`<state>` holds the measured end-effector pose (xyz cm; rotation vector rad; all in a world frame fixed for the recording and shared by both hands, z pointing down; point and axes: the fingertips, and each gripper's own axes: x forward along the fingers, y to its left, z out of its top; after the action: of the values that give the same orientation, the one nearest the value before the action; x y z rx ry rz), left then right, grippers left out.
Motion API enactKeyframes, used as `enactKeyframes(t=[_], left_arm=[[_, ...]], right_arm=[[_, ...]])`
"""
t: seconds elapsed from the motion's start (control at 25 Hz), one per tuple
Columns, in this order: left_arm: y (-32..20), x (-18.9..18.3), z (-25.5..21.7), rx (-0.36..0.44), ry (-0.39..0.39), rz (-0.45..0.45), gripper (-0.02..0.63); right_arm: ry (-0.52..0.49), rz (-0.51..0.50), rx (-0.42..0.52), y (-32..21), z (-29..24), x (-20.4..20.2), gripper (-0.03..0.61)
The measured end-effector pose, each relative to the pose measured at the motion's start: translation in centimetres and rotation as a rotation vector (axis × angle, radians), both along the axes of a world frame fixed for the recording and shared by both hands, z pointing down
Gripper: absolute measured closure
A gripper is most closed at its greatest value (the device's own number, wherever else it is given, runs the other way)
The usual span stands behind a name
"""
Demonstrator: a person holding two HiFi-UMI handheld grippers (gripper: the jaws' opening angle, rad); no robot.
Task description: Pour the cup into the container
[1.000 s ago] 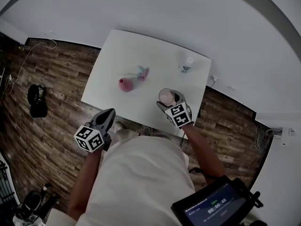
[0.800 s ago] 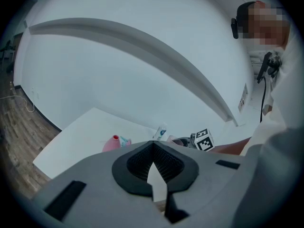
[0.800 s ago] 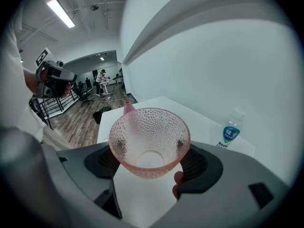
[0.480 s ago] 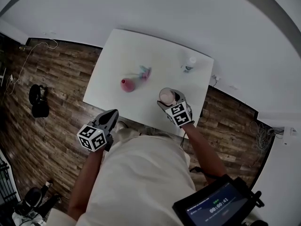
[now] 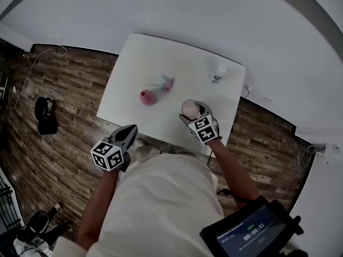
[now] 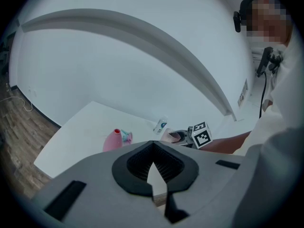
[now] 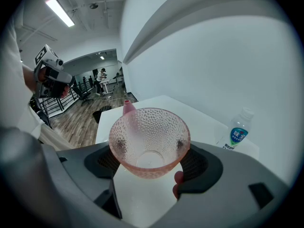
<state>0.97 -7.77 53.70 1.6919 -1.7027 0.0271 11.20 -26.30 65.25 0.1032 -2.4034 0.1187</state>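
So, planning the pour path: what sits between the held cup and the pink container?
Nothing; the head view shows bare table between cup and pink container.

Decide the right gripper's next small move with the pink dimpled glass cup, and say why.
Probably carry the pink dimpled glass cup leftward in the head view across the white table, toward the pink narrow-necked container. The right gripper is clamped on the cup, which stands apart from the container, seemingly too far to pour.
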Motion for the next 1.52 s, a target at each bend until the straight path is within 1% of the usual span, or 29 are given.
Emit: enactKeyframes(t=[0.12, 0.48, 1.0, 1.2, 1.52], left_arm=[[-0.1, -0.1, 0.1, -0.006, -0.001, 0.009, 0.604], [-0.3, -0.6, 0.4, -0.028, -0.004, 0.025, 0.604], [0.0, -1.5, 0.9, -0.058, -0.007, 0.011, 0.604], [0.2, -1.9, 0.7, -0.056, -0.018, 0.006, 0.604], [0.7, -1.7, 0.7, -0.062, -0.023, 0.004, 0.604]], right_arm=[[-0.01, 0.003, 0.007, -0.3, 0.4, -0.4, 0.204], [0.025, -0.004, -0.004, -0.3, 1.3, -0.9, 0.204], [0.04, -0.012, -0.026, -0.2, 2.5, -1.8, 0.204], [0.058, -0.017, -0.035, 0.3, 3.9, -1.9, 0.205], [0.063, -0.015, -0.043, 1.1, 4.7, -1.9, 0.205]])
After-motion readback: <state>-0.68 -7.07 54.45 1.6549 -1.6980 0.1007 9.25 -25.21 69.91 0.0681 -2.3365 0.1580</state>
